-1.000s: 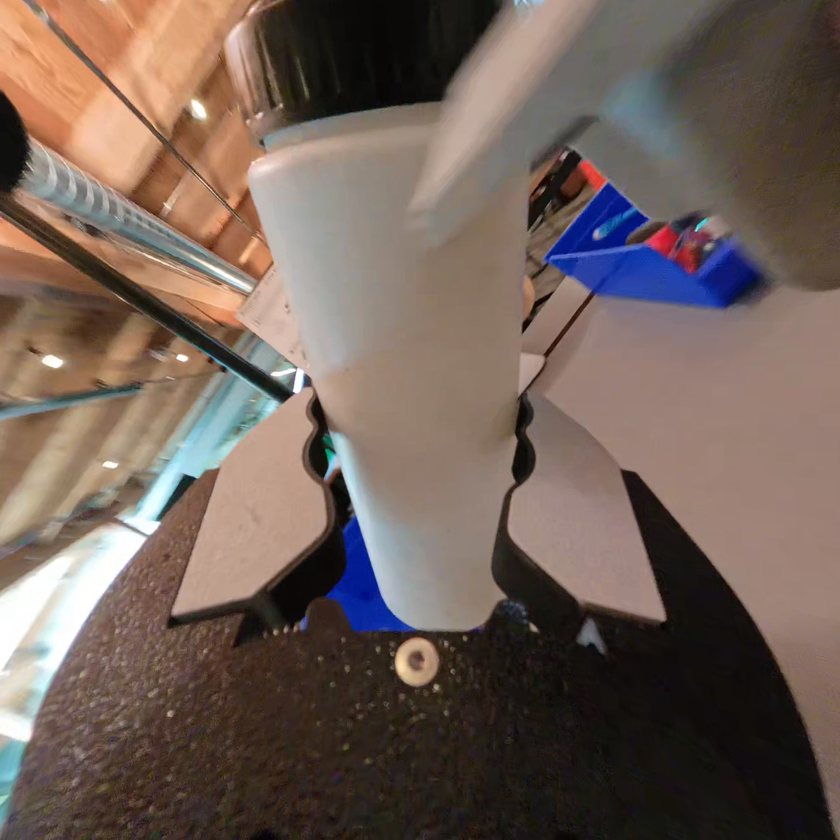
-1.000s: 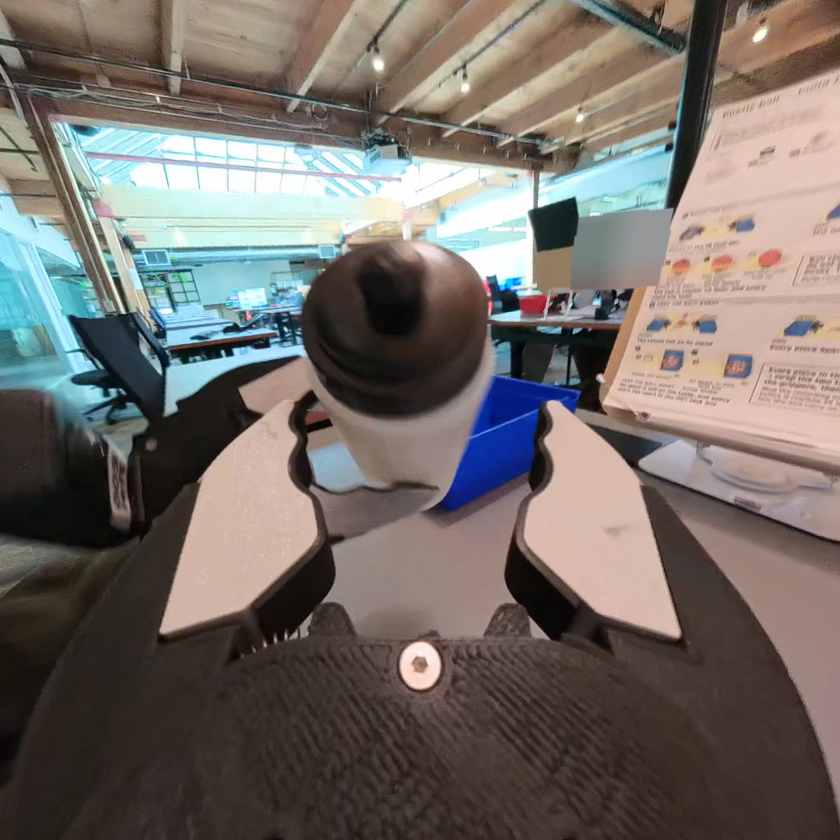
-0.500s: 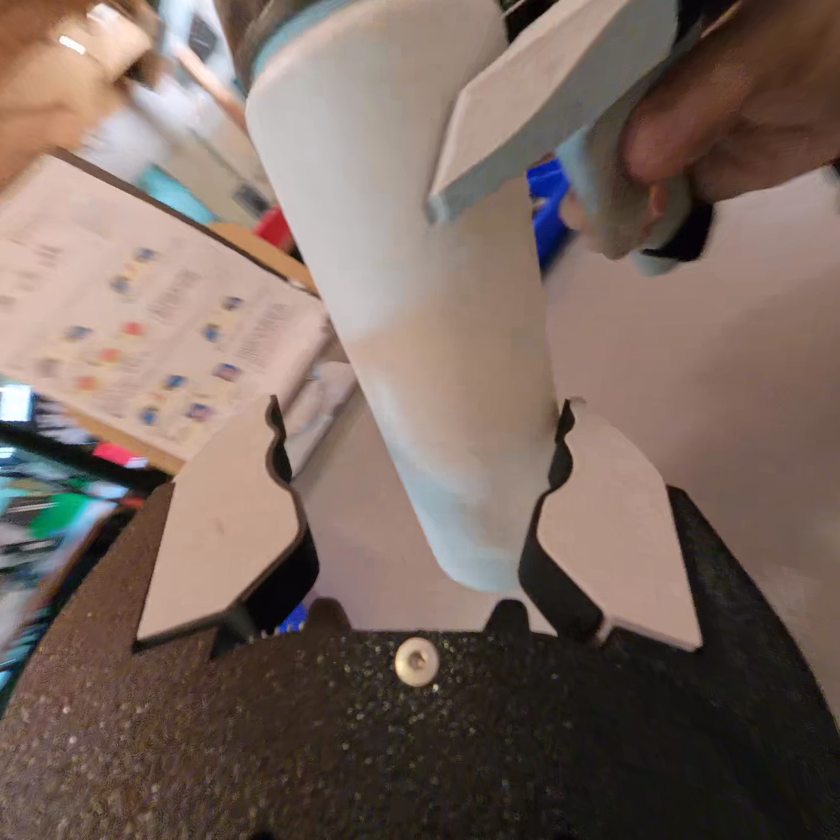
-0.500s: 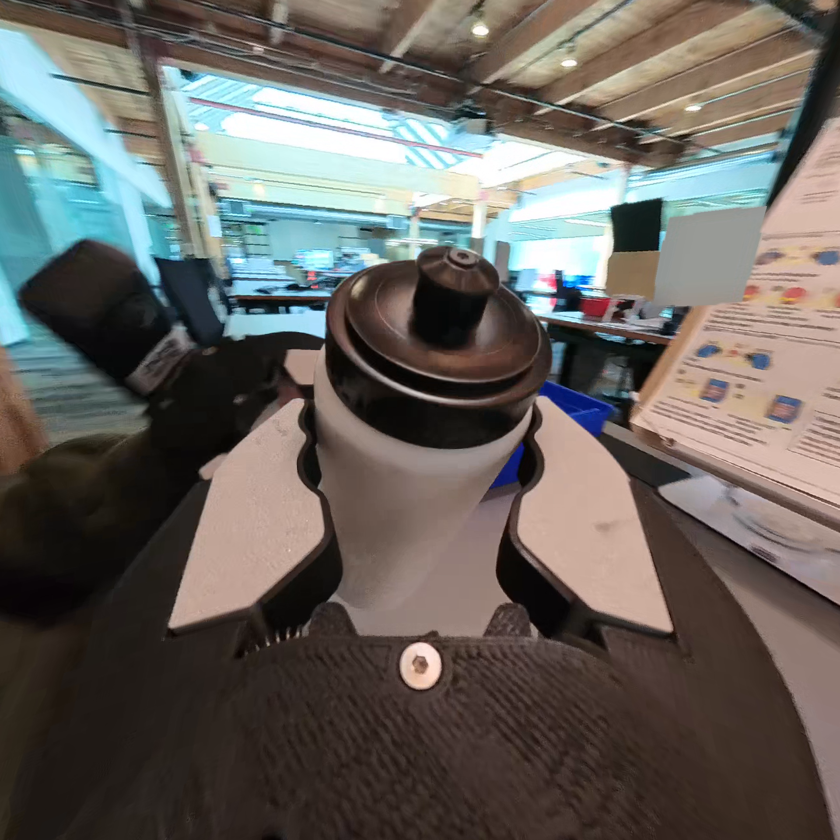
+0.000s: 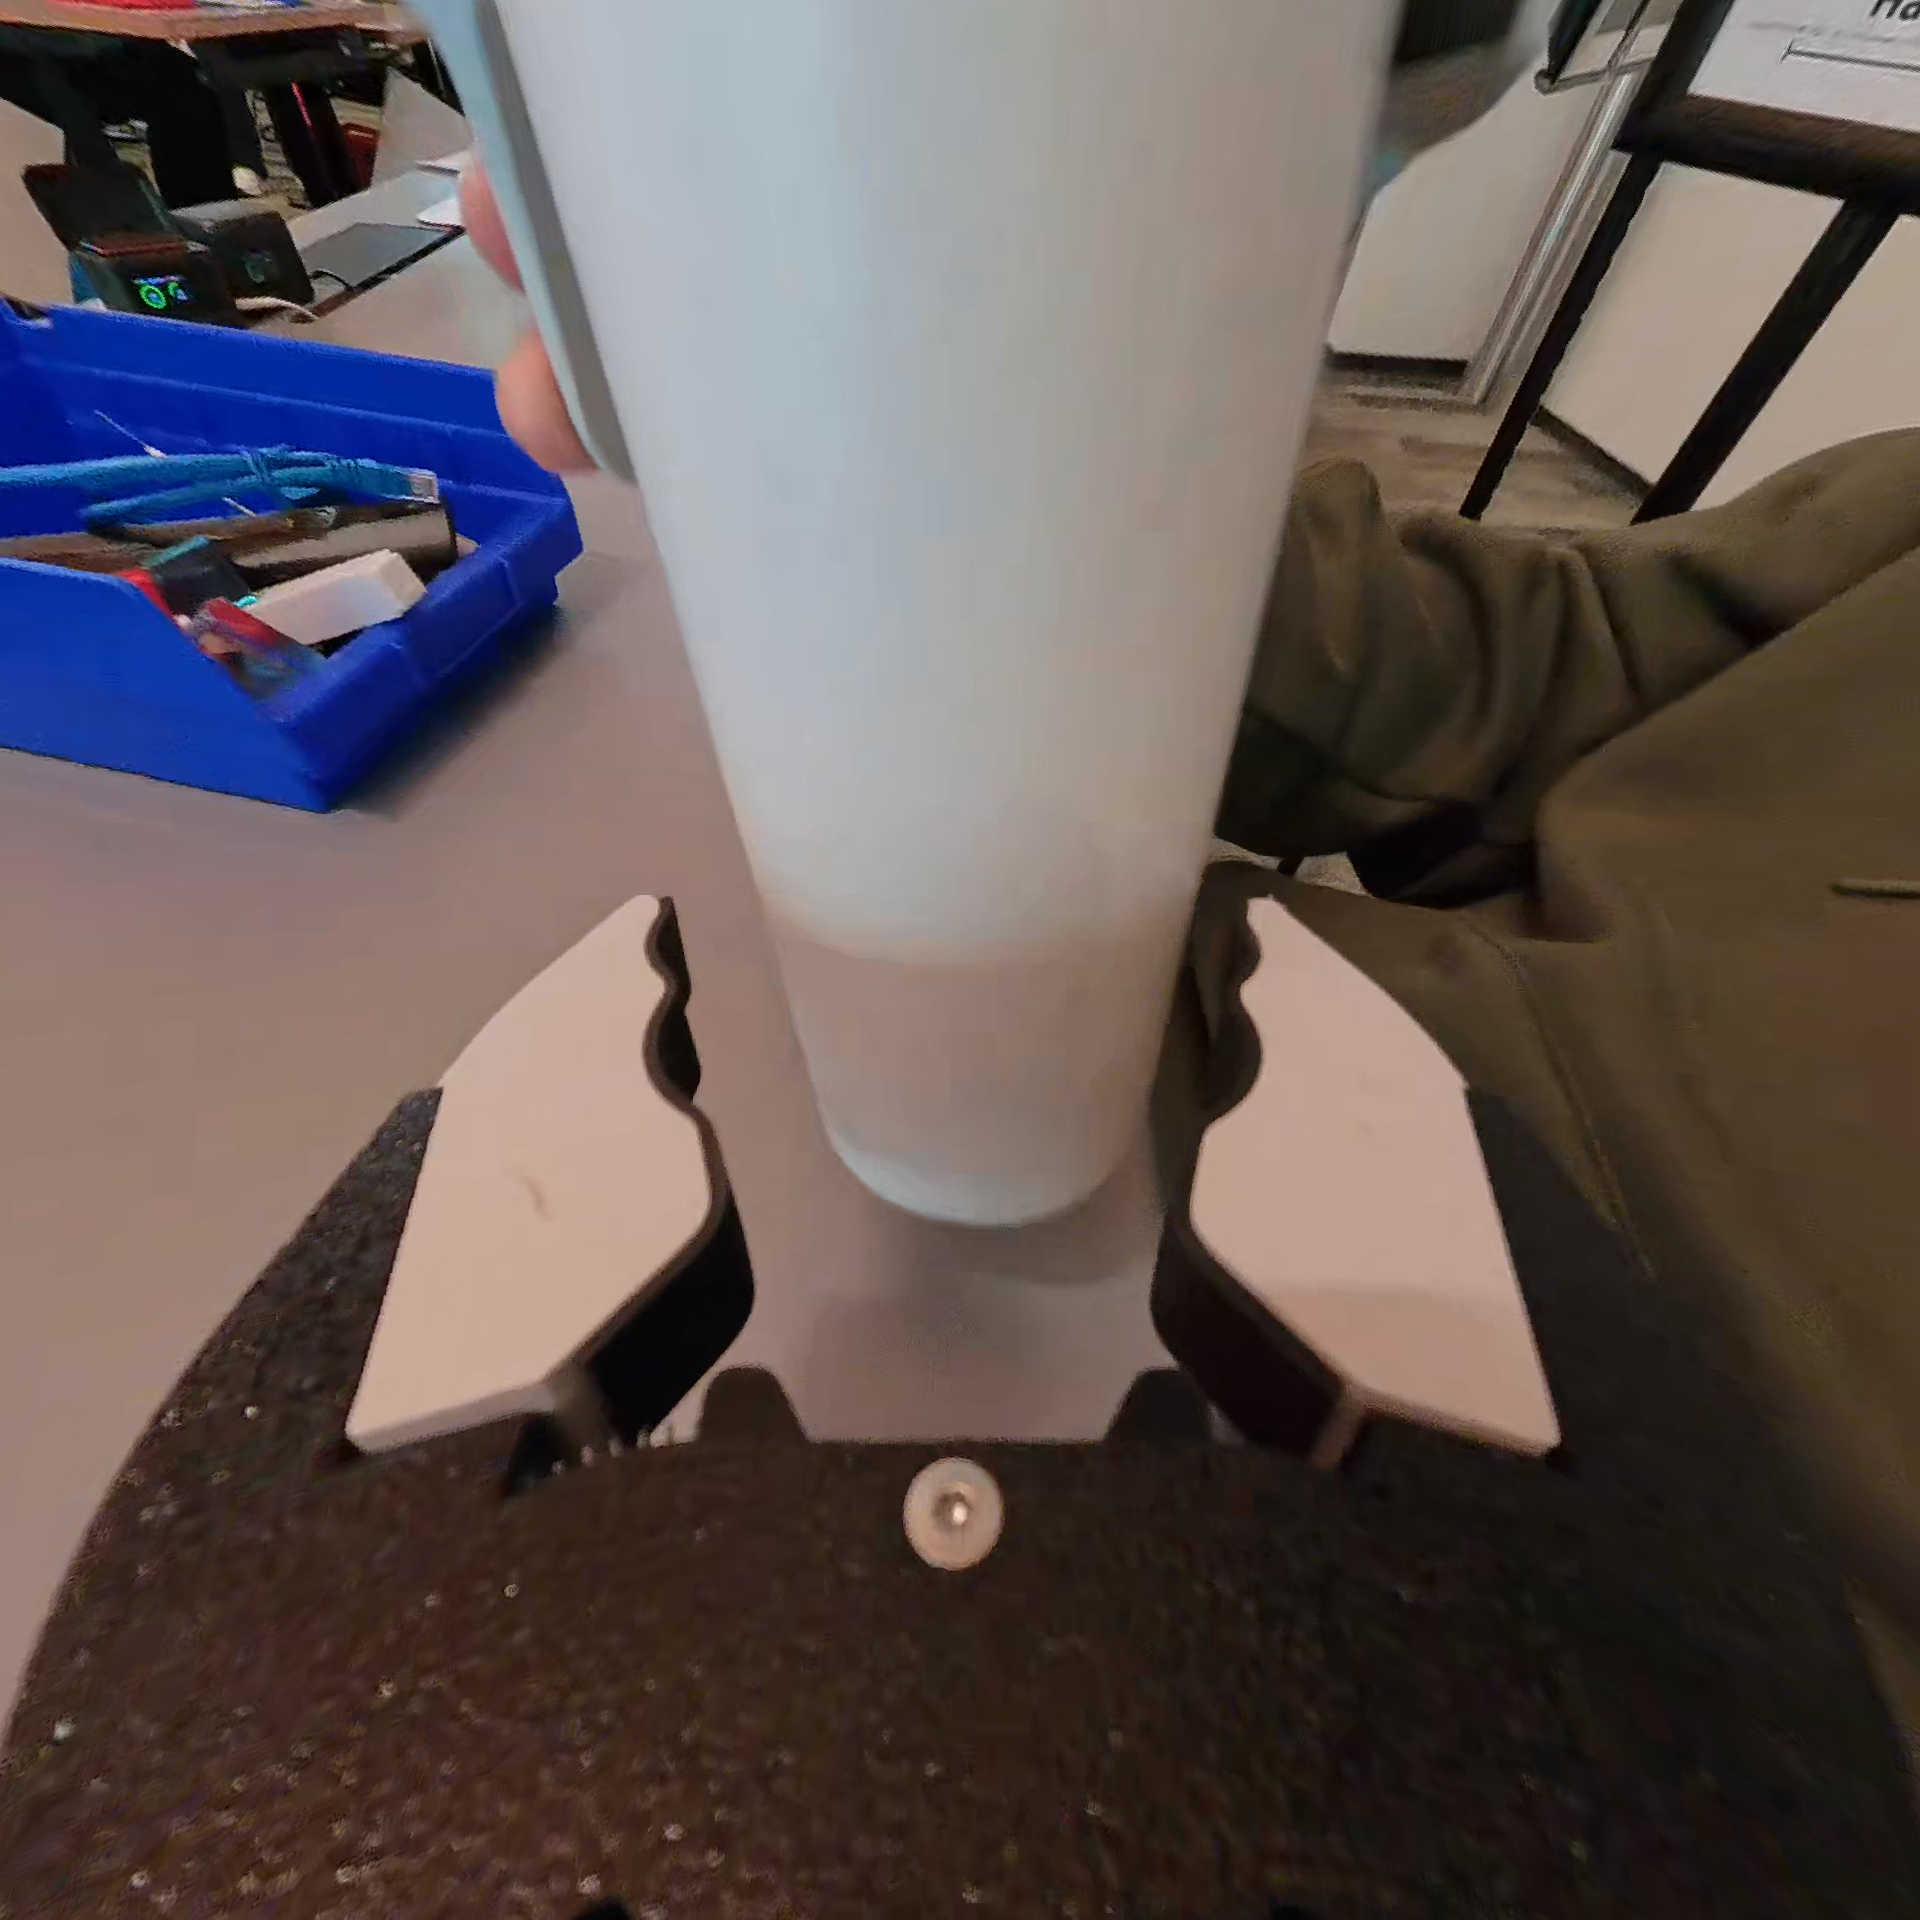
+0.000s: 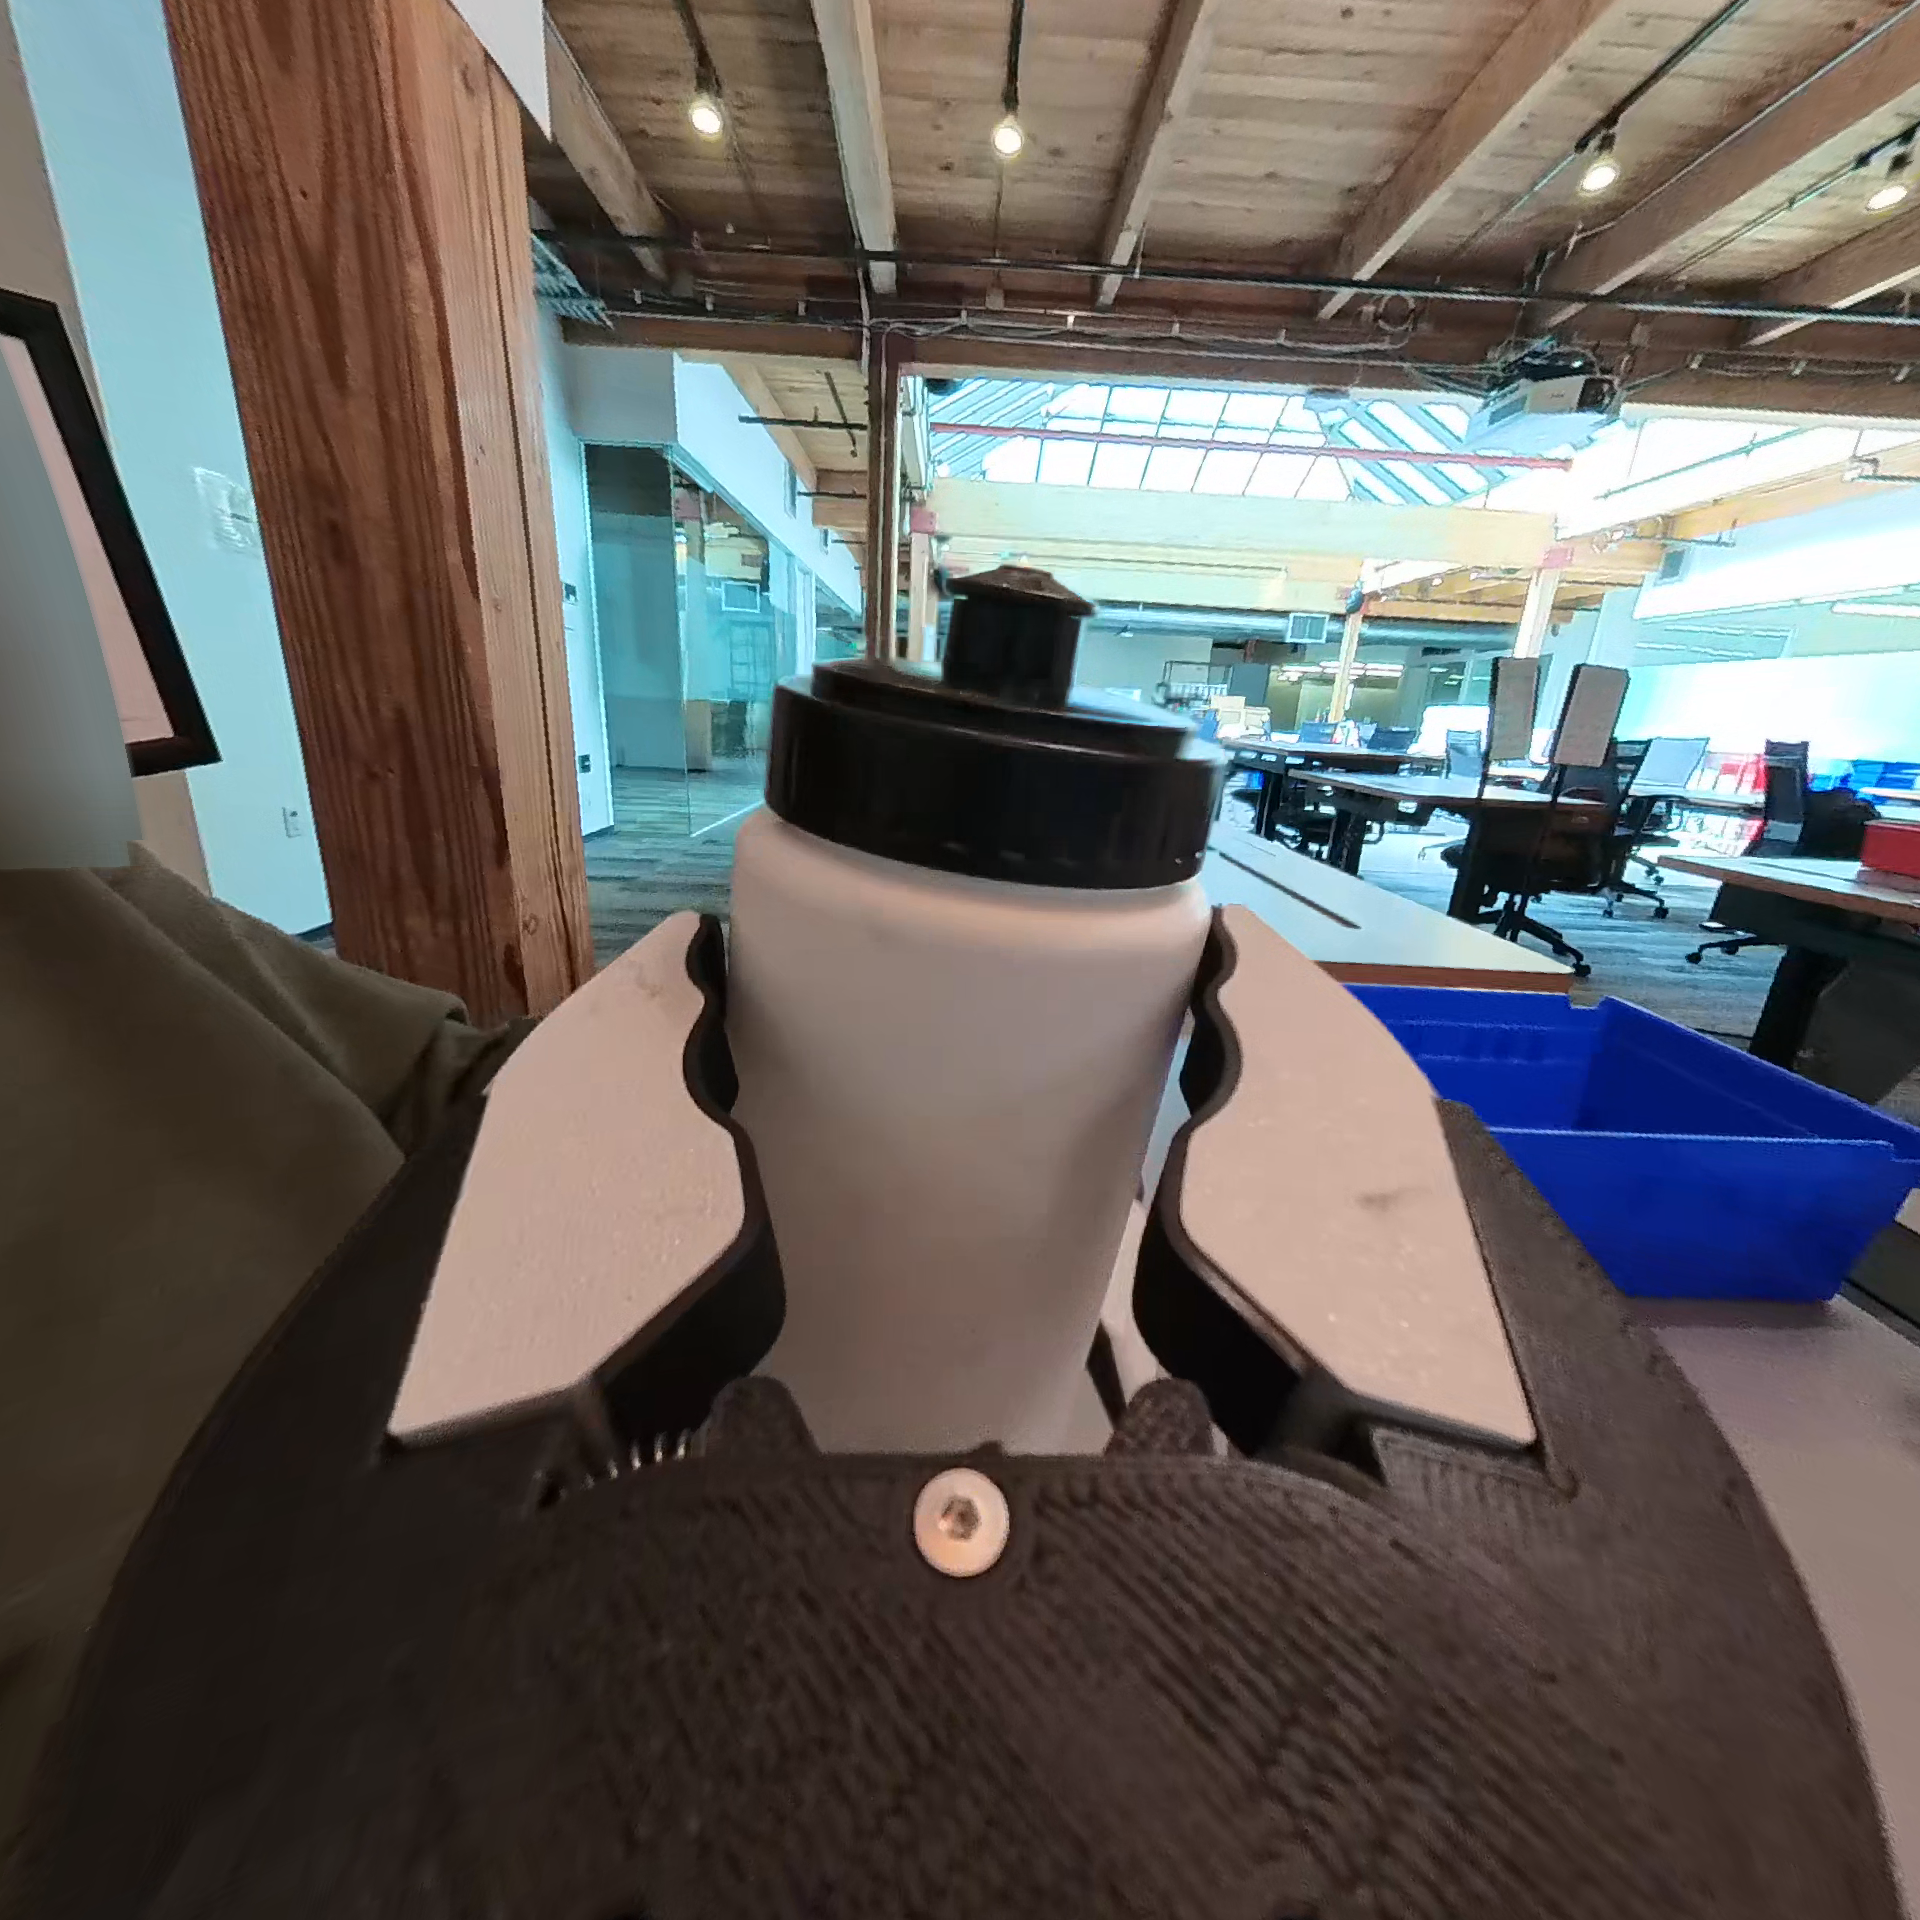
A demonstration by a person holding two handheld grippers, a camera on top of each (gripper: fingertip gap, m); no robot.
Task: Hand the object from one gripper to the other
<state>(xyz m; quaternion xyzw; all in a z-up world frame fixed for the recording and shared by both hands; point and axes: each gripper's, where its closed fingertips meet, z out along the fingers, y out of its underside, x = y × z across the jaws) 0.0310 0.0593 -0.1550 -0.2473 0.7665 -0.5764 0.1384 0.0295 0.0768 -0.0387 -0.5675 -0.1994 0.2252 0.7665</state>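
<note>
A white plastic bottle (image 6: 956, 1091) with a black screw cap (image 6: 987, 769) stands upright between my right gripper's (image 6: 964, 925) fingers, which are shut on its upper body just below the cap. In the left wrist view the bottle's lower body (image 5: 935, 520) hangs between my left gripper's (image 5: 951, 914) fingers. The left gripper is open, with a clear gap on its left side and the right finger close to the bottle. The bottle's base is above the grey table (image 5: 260, 987). The cap is out of the left wrist view.
A blue bin (image 5: 312, 644) with cables and small items sits on the table at the left; it also shows in the right wrist view (image 6: 1662, 1143). An olive sleeve (image 5: 1558, 675) is at the right. A wooden post (image 6: 384, 520) stands behind. About 11 cm separates my left fingertips from my right.
My right gripper closed on the bottle's upper body. My left gripper let go of the lower body and opened. Both views swung round; the bottle is now upright.
</note>
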